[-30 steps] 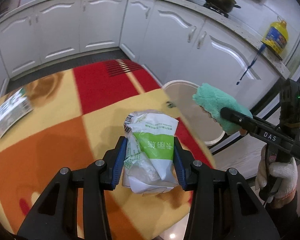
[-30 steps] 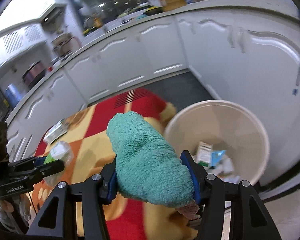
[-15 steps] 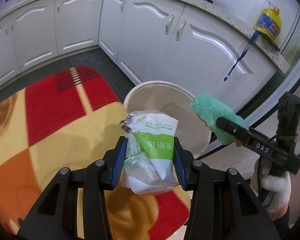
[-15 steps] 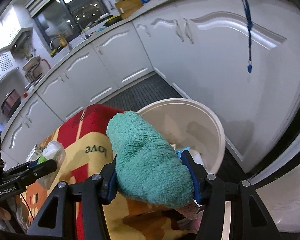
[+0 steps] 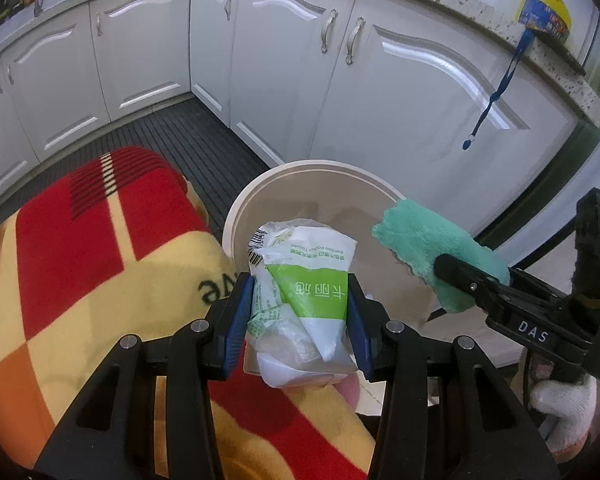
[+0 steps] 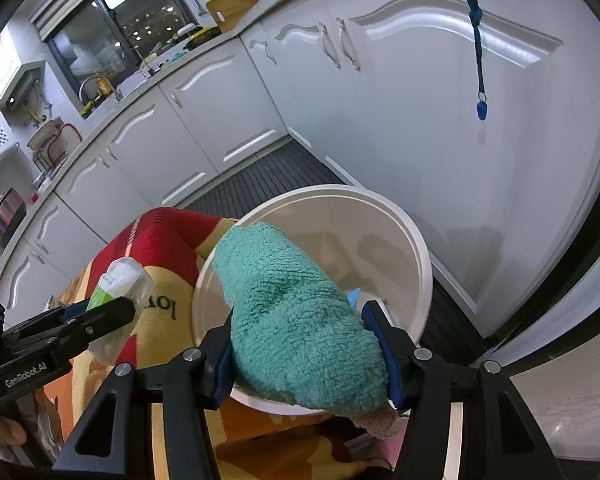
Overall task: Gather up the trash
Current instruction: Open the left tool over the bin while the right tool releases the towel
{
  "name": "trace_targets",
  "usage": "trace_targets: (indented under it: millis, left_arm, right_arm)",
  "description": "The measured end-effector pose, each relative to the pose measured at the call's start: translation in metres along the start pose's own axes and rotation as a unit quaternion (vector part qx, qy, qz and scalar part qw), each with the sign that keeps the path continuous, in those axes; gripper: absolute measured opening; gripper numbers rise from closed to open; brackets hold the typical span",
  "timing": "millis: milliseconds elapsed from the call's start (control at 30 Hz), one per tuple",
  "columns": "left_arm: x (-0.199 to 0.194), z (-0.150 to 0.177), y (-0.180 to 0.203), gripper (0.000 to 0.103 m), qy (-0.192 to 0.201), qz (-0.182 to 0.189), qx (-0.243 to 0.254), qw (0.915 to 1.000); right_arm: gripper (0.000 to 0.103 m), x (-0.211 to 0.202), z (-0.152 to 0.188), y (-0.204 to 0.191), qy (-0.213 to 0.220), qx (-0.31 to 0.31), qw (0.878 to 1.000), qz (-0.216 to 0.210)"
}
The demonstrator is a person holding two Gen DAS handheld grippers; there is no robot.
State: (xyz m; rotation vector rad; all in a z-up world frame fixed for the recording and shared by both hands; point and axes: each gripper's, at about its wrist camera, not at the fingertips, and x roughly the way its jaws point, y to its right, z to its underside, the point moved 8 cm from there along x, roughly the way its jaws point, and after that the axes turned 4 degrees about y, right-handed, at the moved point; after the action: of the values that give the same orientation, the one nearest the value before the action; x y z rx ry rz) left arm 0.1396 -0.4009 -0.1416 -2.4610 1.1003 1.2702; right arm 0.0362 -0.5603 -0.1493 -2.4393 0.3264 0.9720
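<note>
White bin [image 5: 236, 216] sits on the floor against the cabinets, beside the red-yellow blanket [image 5: 80, 280]. Right hand-held gripper [image 6: 306, 344] is clamped on a teal cloth [image 6: 296, 320], over the bin mouth. Left hand-held gripper [image 5: 300, 320] is clamped on a crumpled tissue pack [image 5: 304, 292], at the near rim. Advice: centre each item past the rim before releasing, cloth first; keep the grippers apart.

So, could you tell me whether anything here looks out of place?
One thing: the right gripper carries a teal cloth over the white bin, odd as trash. The left gripper's crumpled tissue packet fits.
</note>
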Motion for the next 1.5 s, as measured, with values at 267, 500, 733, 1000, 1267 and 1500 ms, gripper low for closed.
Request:
trace_targets:
  millis: [267,500,733,1000,1267,1500]
  left_arm:
    - [0.014,-0.002,0.000,0.042,-0.004,-0.013,0.006,0.9999]
    - [0.024,-0.004,0.000,0.042,-0.006,-0.016,0.003,0.9998]
    - [0.031,-0.005,-0.002,0.042,-0.010,-0.015,-0.002,0.9998]
    - [0.042,-0.005,-0.003,0.042,-0.021,-0.012,-0.007,0.9997]
    - [0.047,-0.005,-0.002,0.045,-0.024,-0.007,-0.009,0.9997]
    - [0.051,-0.004,-0.003,0.058,-0.028,-0.004,-0.015,0.9995]
  right_arm:
    - [0.056,0.009,0.002,0.003,-0.005,0.004,1.000,0.005]
    - [0.056,0.017,0.005,0.003,-0.013,0.005,1.000,0.005]
    - [0.056,0.024,0.006,0.006,-0.016,0.013,1.000,0.012]
    - [0.056,0.036,0.008,0.012,-0.026,0.022,0.999,0.018]
    - [0.056,0.044,0.006,0.014,-0.031,0.030,0.999,0.024]
    - [0.065,0.052,0.006,0.016,-0.039,0.041,0.998,0.038]
